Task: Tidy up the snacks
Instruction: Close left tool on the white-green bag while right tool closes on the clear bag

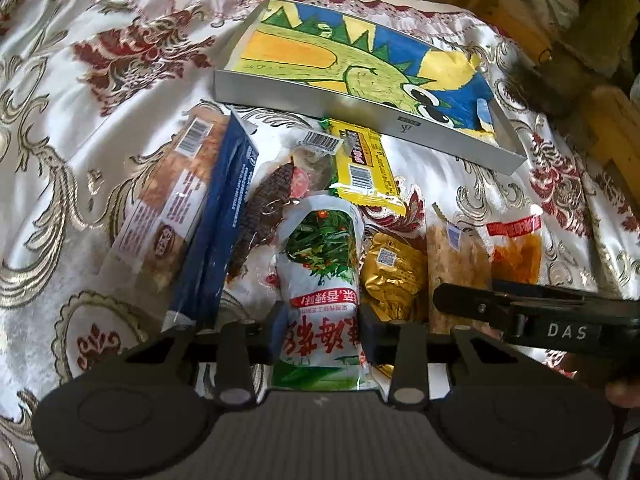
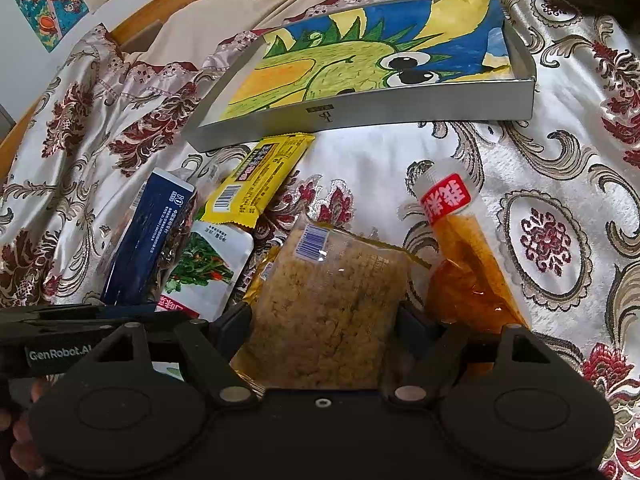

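1. A bed is covered with a shiny white cloth (image 1: 100, 92) patterned in red and gold, and snack packets lie scattered across it.
2. The left gripper (image 1: 320, 328) has its pads pressed against both sides of a white packet with green vegetables printed on it (image 1: 320, 272).
3. The right gripper (image 2: 322, 328) stands wide, with a clear packet of crumbly golden snack (image 2: 332, 300) filling the space between its fingers; its pads touch the packet's two edges, and whether they grip it I cannot tell.
4. Just right of that packet lies a clear pouch of orange-red snack with a red label (image 2: 468, 256).
5. A yellow packet (image 1: 364, 168), a dark blue box (image 1: 220, 236) and a gold foil packet (image 1: 394, 276) lie close around the white packet.
6. Beyond the snacks sits a shallow silver tray (image 2: 360, 114) lined with a colourful dinosaur drawing, empty of snacks.
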Tool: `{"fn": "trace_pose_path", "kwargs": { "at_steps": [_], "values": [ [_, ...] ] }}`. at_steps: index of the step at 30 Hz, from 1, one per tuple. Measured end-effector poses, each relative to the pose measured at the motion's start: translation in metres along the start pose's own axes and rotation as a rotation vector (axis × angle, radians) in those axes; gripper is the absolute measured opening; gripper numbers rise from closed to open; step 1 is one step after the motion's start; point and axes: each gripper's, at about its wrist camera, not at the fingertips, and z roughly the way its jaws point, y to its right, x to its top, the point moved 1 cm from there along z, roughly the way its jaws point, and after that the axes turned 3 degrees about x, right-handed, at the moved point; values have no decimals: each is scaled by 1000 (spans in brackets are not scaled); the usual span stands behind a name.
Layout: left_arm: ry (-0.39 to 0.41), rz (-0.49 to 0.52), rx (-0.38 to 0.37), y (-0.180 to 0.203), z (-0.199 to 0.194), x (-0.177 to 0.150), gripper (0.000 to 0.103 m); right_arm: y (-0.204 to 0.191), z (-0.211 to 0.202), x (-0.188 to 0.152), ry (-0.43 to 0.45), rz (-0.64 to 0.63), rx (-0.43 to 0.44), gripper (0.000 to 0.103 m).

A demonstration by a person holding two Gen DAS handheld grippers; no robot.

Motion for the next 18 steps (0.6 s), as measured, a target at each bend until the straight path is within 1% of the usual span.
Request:
{"fn": "trace_pose_path", "kwargs": {
  "at_steps": [4, 9, 12, 15, 18],
  "values": [
    [-1, -54, -20, -6, -8, 0, 37, -1, -2, -1, -3, 10, 28, 79],
    [-38, -179, -100, -18, -18, -1, 36, -6, -4, -4, -14, 16, 87, 79],
    [-48, -239, -144, -24, -23, -2, 36, -8, -4, -5, -14, 15, 100, 79],
    [-33, -267, -171, -25, -27, -1, 36, -8, -6, -4, -8, 19, 105, 79],
    [7, -273, -193, -24, -33, 0, 36, -8, -9, -4, 4, 27, 118, 79]
  ]
}}
